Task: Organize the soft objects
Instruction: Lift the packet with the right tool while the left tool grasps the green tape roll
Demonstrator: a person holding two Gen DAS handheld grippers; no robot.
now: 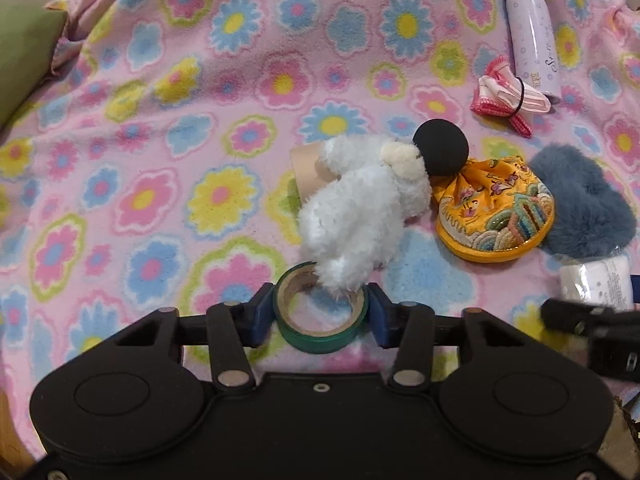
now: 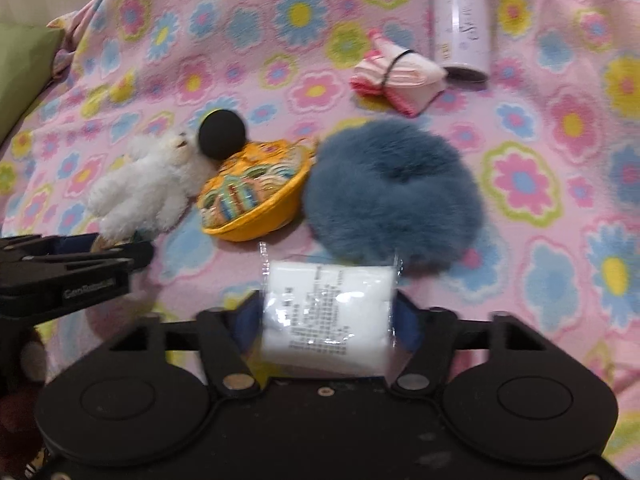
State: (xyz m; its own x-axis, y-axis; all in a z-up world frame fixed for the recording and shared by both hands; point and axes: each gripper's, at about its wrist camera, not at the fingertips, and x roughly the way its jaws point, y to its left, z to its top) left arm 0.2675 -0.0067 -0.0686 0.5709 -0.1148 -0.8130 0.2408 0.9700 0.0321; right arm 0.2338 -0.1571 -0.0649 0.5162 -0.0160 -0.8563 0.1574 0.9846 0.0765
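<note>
A: Left claw (image 1: 322, 316)?
B: Clamped on the green tape roll (image 1: 320, 330), its hole facing up; a leg of the white plush toy (image 1: 360, 208) drapes over the roll's far rim. The right claw (image 2: 326, 320) grips a white wrapped packet (image 2: 326, 316), one blue pad on each side.

A: And the rest, biggest first?
B: All on the flowered fleece blanket (image 1: 160, 120). The blue fur cushion (image 2: 392, 188) sits just beyond the packet. The white plush toy's long axis runs diagonally, head away from the left wrist camera, over a cardboard tube (image 1: 306, 172). The lilac bottle (image 1: 530, 36) lies cap away. Beside the plush: the yellow embroidered pouch (image 1: 496, 216) and black ball (image 1: 440, 148). The pink striped bundle (image 1: 504, 98) touches the bottle.

A: Differences between views?
B: Only the left shows the tube and bottle cap.

A: Writing?
B: Packet print and the bottle's script are unreadable.
</note>
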